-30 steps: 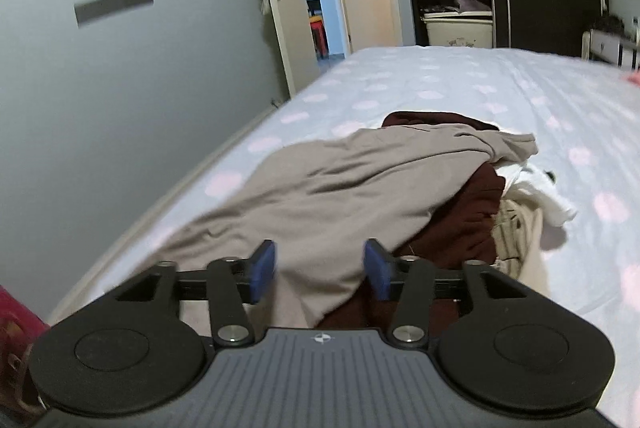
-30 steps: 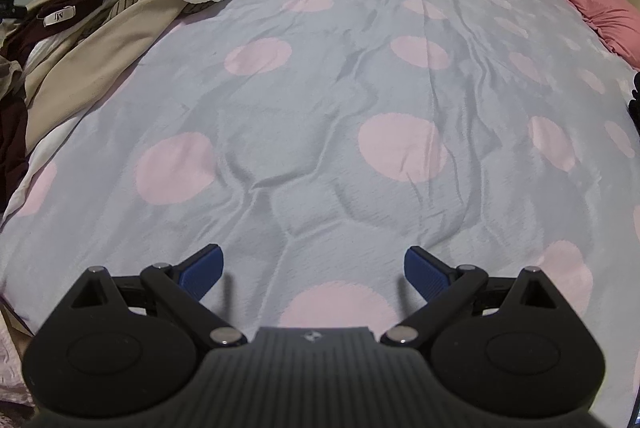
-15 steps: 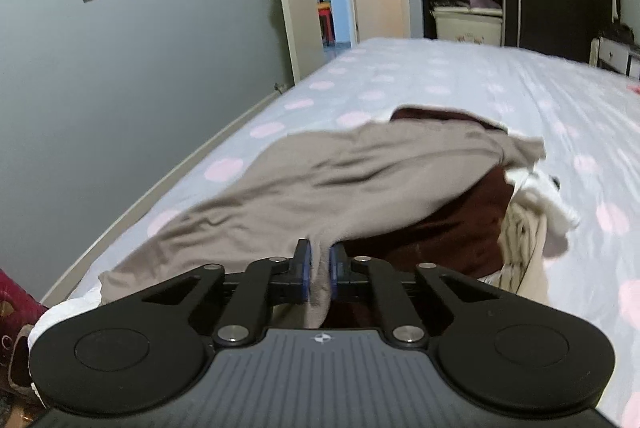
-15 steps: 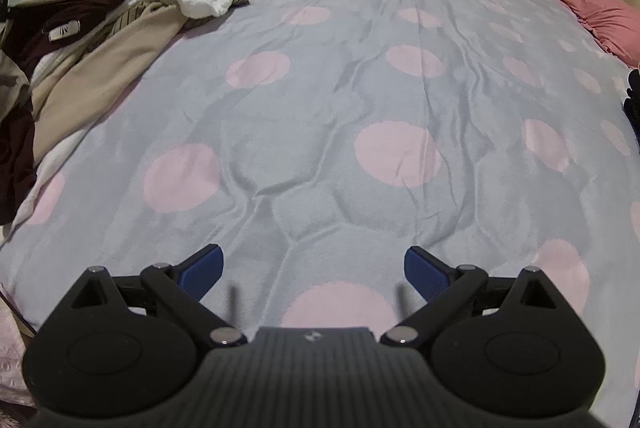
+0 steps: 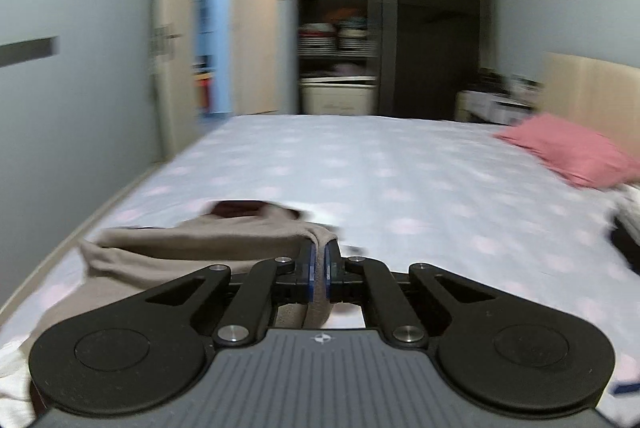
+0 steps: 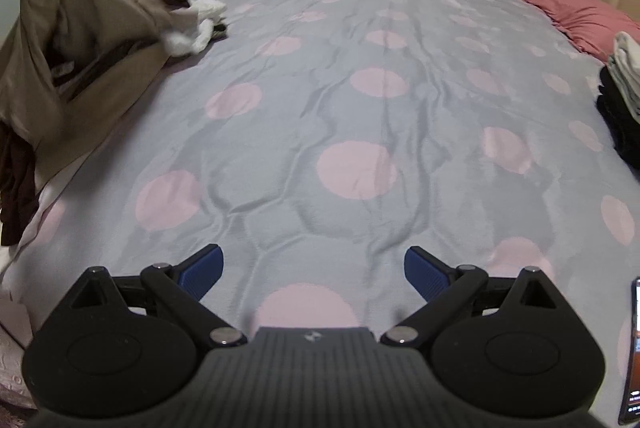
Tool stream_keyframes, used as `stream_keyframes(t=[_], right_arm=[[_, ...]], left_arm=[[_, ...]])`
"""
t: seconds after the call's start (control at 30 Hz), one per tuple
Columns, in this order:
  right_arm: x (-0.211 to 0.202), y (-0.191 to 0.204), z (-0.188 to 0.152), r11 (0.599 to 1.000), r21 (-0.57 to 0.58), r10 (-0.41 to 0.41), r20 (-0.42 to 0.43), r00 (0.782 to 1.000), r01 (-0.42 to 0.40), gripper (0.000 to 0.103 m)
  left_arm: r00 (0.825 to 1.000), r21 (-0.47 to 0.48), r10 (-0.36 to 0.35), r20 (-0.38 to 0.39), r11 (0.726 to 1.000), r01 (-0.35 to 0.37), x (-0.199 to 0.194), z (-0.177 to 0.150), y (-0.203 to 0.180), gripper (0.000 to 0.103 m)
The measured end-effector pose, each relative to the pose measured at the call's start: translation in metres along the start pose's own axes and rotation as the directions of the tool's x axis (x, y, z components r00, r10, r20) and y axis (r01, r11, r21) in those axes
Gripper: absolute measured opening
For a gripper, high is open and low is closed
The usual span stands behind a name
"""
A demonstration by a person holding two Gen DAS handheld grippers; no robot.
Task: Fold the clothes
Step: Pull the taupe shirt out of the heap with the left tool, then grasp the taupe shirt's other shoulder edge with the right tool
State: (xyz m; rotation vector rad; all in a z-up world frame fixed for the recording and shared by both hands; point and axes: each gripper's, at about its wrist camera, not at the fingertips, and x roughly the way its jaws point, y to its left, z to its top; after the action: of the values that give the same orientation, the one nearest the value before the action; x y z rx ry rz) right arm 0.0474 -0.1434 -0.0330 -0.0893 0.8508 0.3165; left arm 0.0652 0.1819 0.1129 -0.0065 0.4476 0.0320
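While the left hand-held gripper is clamping a fold of the taupe garment between its blue pads, the cloth is hanging from the grip and trailing down onto the pile of unfolded clothes at the left edge of the bed. The jaws have just been closing, and fabric is now pinched between them. The left wrist view is blurred, so the exact grip point on the garment cannot be told.

The right hand-held gripper is standing spread wide, grasping nothing, above bare polka-dot bedding.

Risks, as judged from this position:
- The pinch appears narrow; the garment's own weight could be pulling it free of the pads.
- The dark maroon garment and the white item are lying against the taupe cloth; a continued pull could be dragging them along or tipping them off the bed edge.
- With one corner only secured, the garment is likely to land bunched, not flat.

A folded stack and a pink pillow are lying well apart at the right.
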Motion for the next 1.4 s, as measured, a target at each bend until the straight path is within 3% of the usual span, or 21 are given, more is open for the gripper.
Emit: stream_keyframes(t=[0.13,0.27,0.4,0.53,0.67,0.7,0.83,0.93,0.97,1.13,1.2,1.27,1.33,1.4], right_arm=[[-0.009,-0.016,0.002,0.999,0.028,-0.026,0.019,0.999,0.026,0.098],[-0.018,-0.034,0.004,0.997,0.064,-0.049,0.031,0.998,0.047,0.098],[-0.027,-0.048,0.008,0.993,0.097,-0.067,0.045,0.997,0.062,0.098],[-0.032,-0.053,0.012,0.993,0.110,-0.041,0.049,0.998,0.035,0.098],[-0.031,-0.048,0.014,0.996,0.087,-0.013,0.040,0.999,0.009,0.098],[-0.030,-0.047,0.014,0.997,0.081,-0.002,0.037,0.999,-0.001,0.098],[-0.027,-0.039,0.018,0.998,0.050,0.040,0.023,0.999,-0.041,0.098],[-0.024,-0.032,0.025,0.998,0.013,0.063,0.011,0.998,-0.063,0.098],[-0.022,-0.030,0.029,0.997,-0.001,0.072,0.007,0.997,-0.072,0.098],[-0.009,-0.025,0.050,0.989,-0.082,0.123,-0.029,0.992,-0.125,0.097],[0.000,-0.023,0.060,0.983,-0.115,0.139,-0.046,0.989,-0.144,0.097],[0.010,-0.023,0.068,0.976,-0.140,0.158,-0.060,0.986,-0.165,0.097],[0.022,-0.021,0.075,0.971,-0.156,0.169,-0.076,0.983,-0.180,0.096],[0.036,-0.020,0.083,0.966,-0.163,0.189,-0.090,0.978,-0.202,0.093]], left_arm=[[0.985,0.043,-0.166,-0.054,0.985,0.169,-0.011,-0.016,-0.054,0.003],[0.939,0.070,-0.313,-0.146,0.943,0.325,-0.024,-0.039,-0.101,0.003],[0.867,0.087,-0.429,-0.253,0.883,0.462,-0.042,-0.061,-0.137,0.003],[0.773,0.070,-0.518,-0.367,0.813,0.578,-0.061,-0.087,-0.166,0.003],[0.640,0.035,-0.593,-0.489,0.719,0.694,-0.077,-0.116,-0.187,0.002],[0.625,0.051,-0.588,-0.513,0.706,0.706,-0.081,-0.124,-0.192,0.003],[0.604,0.079,-0.545,-0.581,0.701,0.709,-0.085,-0.141,-0.190,0.005],[0.605,0.056,-0.545,-0.581,0.714,0.698,-0.081,-0.133,-0.173,0.018],[0.617,0.060,-0.541,-0.572,0.722,0.689,-0.079,-0.128,-0.167,0.023],[0.716,0.130,-0.463,-0.522,0.787,0.603,-0.057,-0.097,-0.137,0.028],[0.760,0.164,-0.422,-0.494,0.813,0.558,-0.040,-0.084,-0.121,0.036],[0.816,0.204,-0.358,-0.454,0.849,0.487,-0.022,-0.071,-0.103,0.044],[0.860,0.247,-0.297,-0.415,0.873,0.421,-0.005,-0.059,-0.087,0.049],[0.888,0.282,-0.240,-0.392,0.888,0.364,0.017,-0.053,-0.073,0.053]])
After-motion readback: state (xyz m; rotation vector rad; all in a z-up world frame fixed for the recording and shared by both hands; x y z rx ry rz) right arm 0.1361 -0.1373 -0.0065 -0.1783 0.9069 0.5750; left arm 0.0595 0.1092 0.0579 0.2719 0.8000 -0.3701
